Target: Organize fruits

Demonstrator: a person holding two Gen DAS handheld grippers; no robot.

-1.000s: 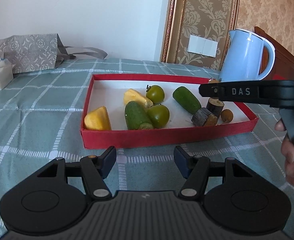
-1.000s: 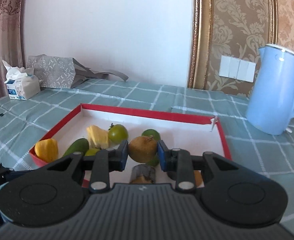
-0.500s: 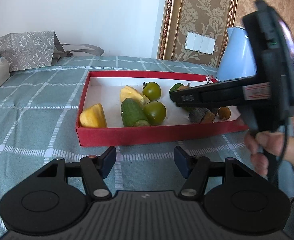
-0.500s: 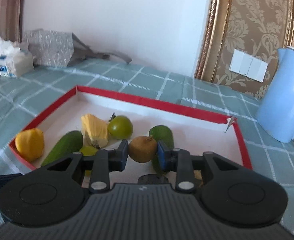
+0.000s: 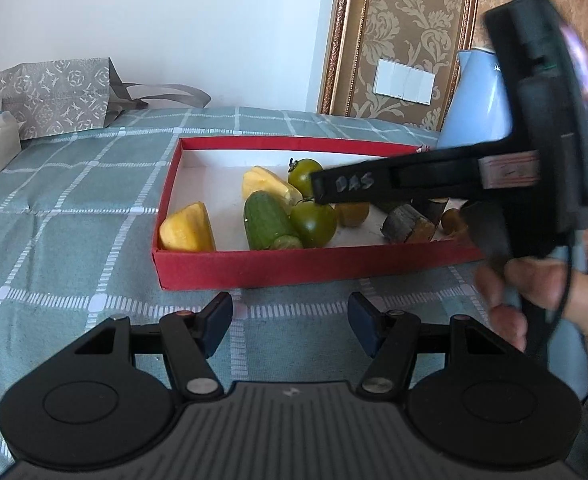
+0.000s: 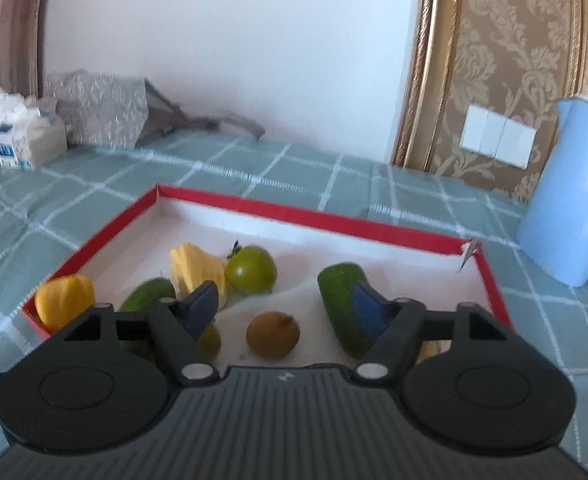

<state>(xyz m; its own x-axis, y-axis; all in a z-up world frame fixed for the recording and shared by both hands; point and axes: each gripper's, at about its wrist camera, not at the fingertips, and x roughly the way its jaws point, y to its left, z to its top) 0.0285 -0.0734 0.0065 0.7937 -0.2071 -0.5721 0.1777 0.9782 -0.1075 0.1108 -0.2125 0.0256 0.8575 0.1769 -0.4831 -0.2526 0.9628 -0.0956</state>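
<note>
A red-walled box (image 5: 302, 268) with a white floor holds the fruit: yellow pieces (image 5: 186, 234), cucumbers (image 5: 268, 222), green tomatoes (image 5: 314, 222) and dark cut stubs (image 5: 406, 226). My right gripper (image 6: 284, 310) is open above the box. A brown kiwi (image 6: 273, 335) lies loose on the white floor (image 6: 306, 256) between its fingers. A cucumber (image 6: 342, 308) lies by the right finger. The right gripper also reaches over the box in the left wrist view (image 5: 322, 190). My left gripper (image 5: 290, 328) is open and empty over the cloth, in front of the box.
A light blue kettle (image 6: 570, 208) stands to the right of the box. A grey patterned bag (image 5: 50, 98) and a tissue pack (image 6: 26, 142) sit at the far left. The table has a green checked cloth (image 5: 66, 216). A wall runs behind.
My right gripper moved forward over the box, opened, and let go of the brown kiwi, which now lies on the box floor. The left gripper stayed open.
</note>
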